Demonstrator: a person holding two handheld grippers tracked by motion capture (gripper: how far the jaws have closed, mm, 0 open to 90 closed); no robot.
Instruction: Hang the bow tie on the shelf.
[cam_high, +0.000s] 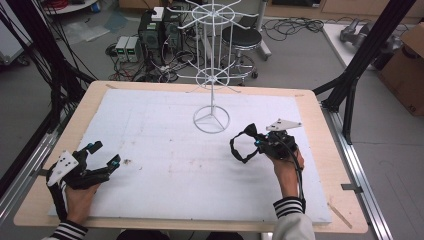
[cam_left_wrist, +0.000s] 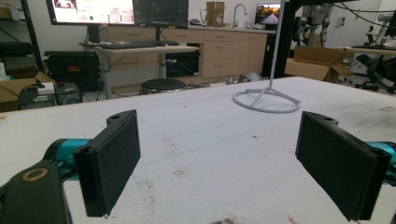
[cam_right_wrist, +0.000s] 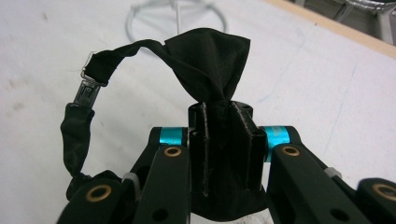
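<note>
I see the bench under a white mat that covers most of its top. A white wire rack stands on its ring base at the middle of the far edge. My left gripper rests near the left front corner, jaws spread wide with nothing between them; in the left gripper view bare mat lies between its pads. My right gripper sits right of centre, clamped tight on a black bow tie. The tie's strap loops out to one side, with a small clasp partway along it.
</note>
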